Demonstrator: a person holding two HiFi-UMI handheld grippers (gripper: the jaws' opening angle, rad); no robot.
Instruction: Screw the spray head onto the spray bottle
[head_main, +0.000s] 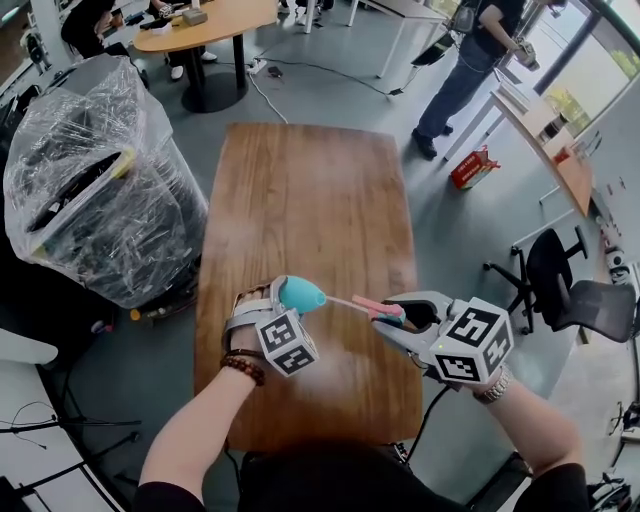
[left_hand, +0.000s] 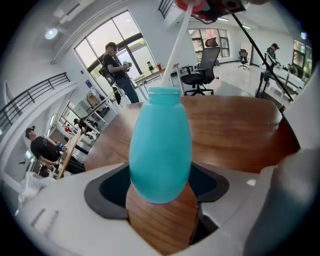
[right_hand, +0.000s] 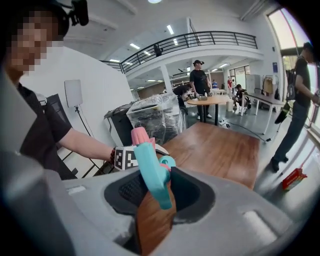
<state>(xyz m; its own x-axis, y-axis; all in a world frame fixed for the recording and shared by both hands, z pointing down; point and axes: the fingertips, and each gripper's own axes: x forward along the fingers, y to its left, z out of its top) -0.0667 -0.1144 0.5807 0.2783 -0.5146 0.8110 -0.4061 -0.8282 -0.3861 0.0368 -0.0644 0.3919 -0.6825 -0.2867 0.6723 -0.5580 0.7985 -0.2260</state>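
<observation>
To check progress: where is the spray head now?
Head view, right of centre: the right gripper holds the spray head over the table, its tube pointing at the teal bottle in the left gripper.

Left gripper (head_main: 284, 298), right gripper (head_main: 396, 316): both clamped.

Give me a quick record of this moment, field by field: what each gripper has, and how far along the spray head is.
left gripper: shut on the teal spray bottle, held over the wooden table
right gripper: shut on the spray head
dip tube: runs from the spray head to the bottle's neck
spray head on neck: not yet; a gap remains
bottle neck: bare, threads uncovered
</observation>
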